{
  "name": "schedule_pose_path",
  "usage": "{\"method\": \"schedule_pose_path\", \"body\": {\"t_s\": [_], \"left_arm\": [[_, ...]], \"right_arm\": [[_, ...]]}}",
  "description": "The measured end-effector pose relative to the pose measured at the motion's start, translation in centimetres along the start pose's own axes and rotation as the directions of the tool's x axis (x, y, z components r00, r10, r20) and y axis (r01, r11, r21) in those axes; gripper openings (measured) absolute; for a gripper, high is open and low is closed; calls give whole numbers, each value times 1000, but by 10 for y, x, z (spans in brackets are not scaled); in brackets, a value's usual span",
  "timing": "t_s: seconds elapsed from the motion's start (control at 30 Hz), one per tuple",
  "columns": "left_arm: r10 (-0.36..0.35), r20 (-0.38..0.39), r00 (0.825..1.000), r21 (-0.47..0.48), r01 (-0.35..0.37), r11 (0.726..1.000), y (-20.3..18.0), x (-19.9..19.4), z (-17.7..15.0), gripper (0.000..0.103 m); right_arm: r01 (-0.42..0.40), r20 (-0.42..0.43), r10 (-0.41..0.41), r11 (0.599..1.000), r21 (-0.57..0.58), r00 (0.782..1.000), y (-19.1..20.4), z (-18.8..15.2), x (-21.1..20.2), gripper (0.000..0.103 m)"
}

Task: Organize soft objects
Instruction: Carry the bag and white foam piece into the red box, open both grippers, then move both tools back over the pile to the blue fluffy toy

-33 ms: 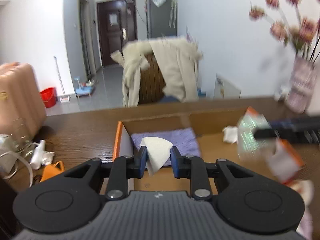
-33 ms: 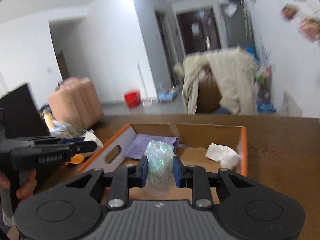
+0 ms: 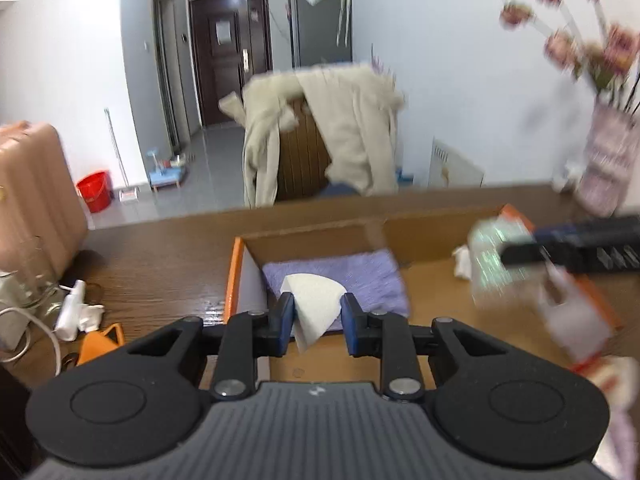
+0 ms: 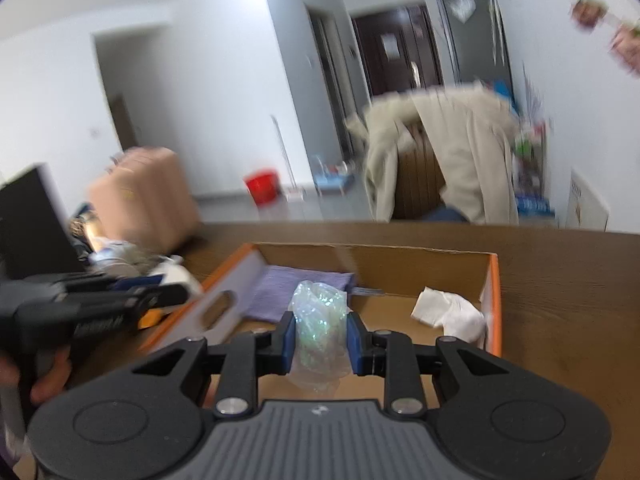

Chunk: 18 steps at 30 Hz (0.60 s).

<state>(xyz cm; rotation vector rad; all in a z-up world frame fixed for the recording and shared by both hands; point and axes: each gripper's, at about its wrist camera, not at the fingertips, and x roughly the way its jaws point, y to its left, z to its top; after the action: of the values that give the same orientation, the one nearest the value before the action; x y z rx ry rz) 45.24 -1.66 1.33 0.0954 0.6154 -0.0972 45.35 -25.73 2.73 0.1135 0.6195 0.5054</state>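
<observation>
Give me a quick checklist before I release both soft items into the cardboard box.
1. Left tongs gripping white folded cloth: cannot tell; the cloth sits between the pads, right side looks loose.
2. Right tongs shut on bubble wrap: ok.
3. Cloth above the cardboard box, over the purple towel: ok.
4. Bubble wrap over the box's bare floor: ok.
5. Crumpled tissue clear of the drop spot: ok.
6. Height above the floor: cannot tell.
</observation>
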Motion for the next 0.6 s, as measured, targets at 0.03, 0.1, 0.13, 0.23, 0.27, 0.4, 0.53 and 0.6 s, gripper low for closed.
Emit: {"method": "schedule_pose_path", "body": {"t_s": [0.03,0.1,0.13,0.23,0.27,0.4,0.53,0.6], "left_arm": [[-6,-19,1000,10,6,1000,2,13,0,27],[-18,-47,999,21,19,1000,4,30,0,30],[-24,-54,998,29,26,999,5,35,-3,32],[-14,-47,999,35,16,999,9,43,-5,39],[-18,-42,999,26,19,999,11,41,-7,45],[-30,-20,999,11,31,999,16,34,-1,51],[-30,24,999,13,30,999,15,2,7,61],[-18,57,998,26,17,1000,13,-21,8,69]], "right_arm": [[30,-24,-30,999,-12,999,-4,11,23,26],[72,-61,-73,997,-24,995,-9,25,65,26],[79,-83,-80,997,-17,993,-12,29,81,29],[98,-128,-95,995,14,987,-20,38,119,45],[101,-130,-99,995,9,987,-19,39,125,54],[101,-92,-102,995,-13,991,-17,46,127,62],[103,-60,-104,995,-16,993,-16,53,103,64],[110,-42,-111,994,-26,993,-15,55,83,65]]}}
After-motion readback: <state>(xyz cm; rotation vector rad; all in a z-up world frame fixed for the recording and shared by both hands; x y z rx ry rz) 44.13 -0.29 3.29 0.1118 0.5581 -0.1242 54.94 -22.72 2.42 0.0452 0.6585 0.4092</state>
